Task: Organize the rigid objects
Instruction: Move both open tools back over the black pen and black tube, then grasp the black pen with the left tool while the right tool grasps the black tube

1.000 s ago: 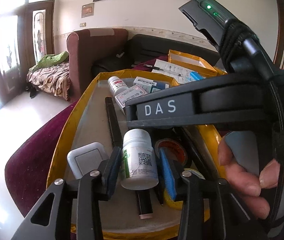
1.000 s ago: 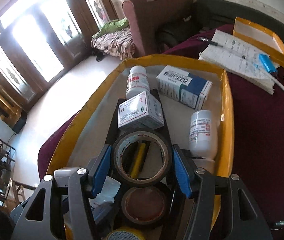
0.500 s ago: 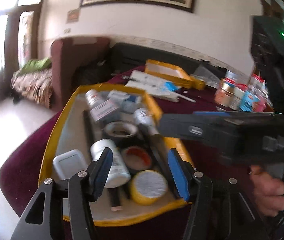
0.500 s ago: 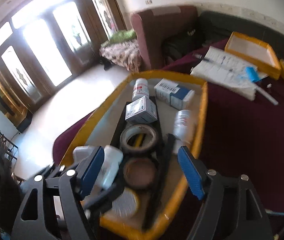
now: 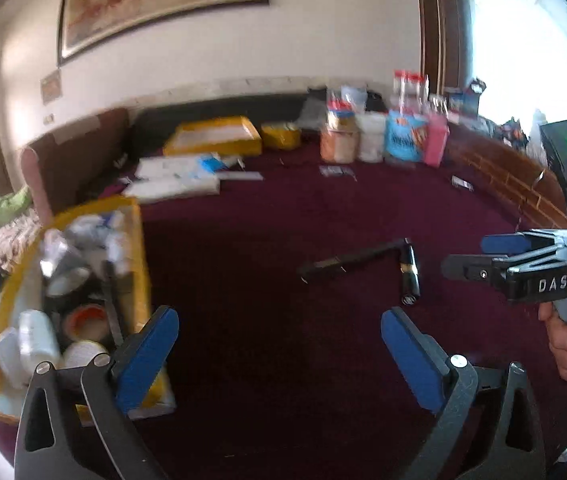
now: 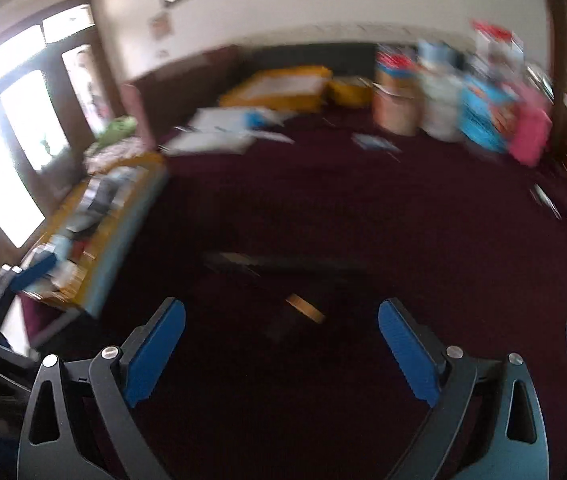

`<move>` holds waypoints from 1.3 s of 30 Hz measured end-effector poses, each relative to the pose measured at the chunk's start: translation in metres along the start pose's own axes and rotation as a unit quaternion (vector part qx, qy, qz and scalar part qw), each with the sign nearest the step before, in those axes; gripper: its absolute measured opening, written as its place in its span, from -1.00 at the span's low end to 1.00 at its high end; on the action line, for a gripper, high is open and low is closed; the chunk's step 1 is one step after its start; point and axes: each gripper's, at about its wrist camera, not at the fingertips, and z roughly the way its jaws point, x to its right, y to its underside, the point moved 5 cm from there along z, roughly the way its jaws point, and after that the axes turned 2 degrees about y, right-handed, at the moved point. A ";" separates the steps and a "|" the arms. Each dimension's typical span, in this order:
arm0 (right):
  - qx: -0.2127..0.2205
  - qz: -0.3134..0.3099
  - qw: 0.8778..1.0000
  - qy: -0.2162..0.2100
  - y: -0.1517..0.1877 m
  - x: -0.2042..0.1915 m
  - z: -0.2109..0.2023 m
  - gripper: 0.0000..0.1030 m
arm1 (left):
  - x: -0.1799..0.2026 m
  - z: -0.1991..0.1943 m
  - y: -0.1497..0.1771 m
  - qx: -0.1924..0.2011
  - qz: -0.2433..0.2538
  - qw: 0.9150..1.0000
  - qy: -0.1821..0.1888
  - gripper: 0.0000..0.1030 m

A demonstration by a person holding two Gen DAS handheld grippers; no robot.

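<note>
The tabletop [image 5: 323, 208], covered in maroon cloth, carries everything. The yellow tray [image 5: 139, 248] stands at its near left edge and is packed: tape rolls [image 5: 83, 316], a white bottle [image 5: 37, 340], small boxes [image 5: 3, 352] and a long dark bar [image 5: 109, 300], all blurred. A second, shallower yellow tray [image 5: 213, 136] sits far back with papers [image 5: 175, 184] in front of it, and a row of jars and packets [image 5: 383, 136] lines the far right.

Two loose items remain on the open cloth, right of the packed tray: a long black stick [image 5: 347, 262] and a short dark tube [image 5: 409, 276] with a gold band. The stick's long axis runs left to right, rising slightly to the right. The tube's axis runs near to far, and its far end touches or nearly touches the stick's right end.

The left hand-held gripper [image 5: 279, 348] is empty, its jaws opening wide; both items lie ahead of it and to the right. The right hand-held gripper [image 6: 281, 344] is likewise empty with jaws opening. In its blurred view the tube [image 6: 303, 308] lies just ahead between the fingers, the stick [image 6: 283, 262] beyond it. The right hand-held gripper is judged nearer to both items. For the tube, the jaws must straddle its sides; the stick needs a grasp across its width.
</note>
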 end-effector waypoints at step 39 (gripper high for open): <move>-0.053 -0.023 0.995 0.077 0.032 0.030 0.047 1.00 | 0.012 0.070 0.022 -0.182 -0.022 0.983 -0.014 0.99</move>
